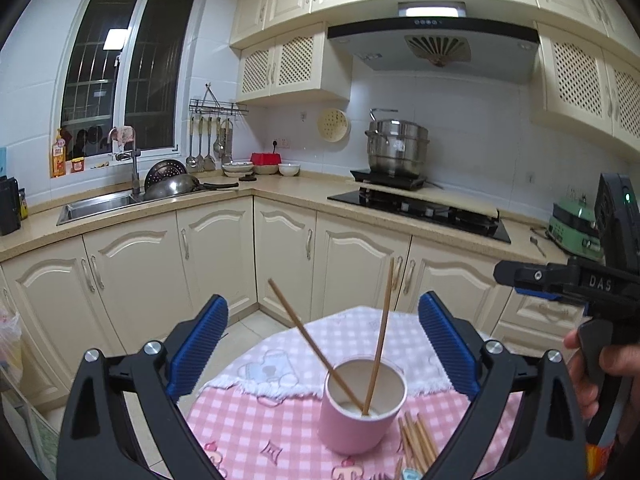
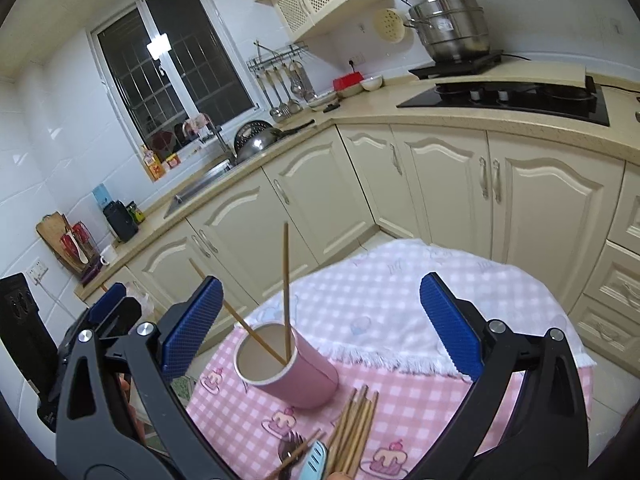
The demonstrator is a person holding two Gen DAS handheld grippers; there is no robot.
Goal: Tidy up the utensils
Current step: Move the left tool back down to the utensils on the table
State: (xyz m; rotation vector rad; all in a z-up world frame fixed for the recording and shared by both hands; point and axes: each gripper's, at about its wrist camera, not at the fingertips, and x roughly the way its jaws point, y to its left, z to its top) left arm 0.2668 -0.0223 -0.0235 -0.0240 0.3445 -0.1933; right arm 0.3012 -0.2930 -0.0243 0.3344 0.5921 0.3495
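- Chopsticks: I count two thin wooden sticks standing in the pink cup on the table.
- I judge most of the job is left; a loose bunch of chopsticks lies just beside the cup.
- My left gripper and right gripper are wide apart, holding nothing.
- The cup is round and smooth; the checked cloth looks soft with a fringe.

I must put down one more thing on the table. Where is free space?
Free: the white checked cloth behind the pink cup, toward the cabinets, and the pink cloth left of the cup. Crowded: beside the cup near the loose chopsticks.
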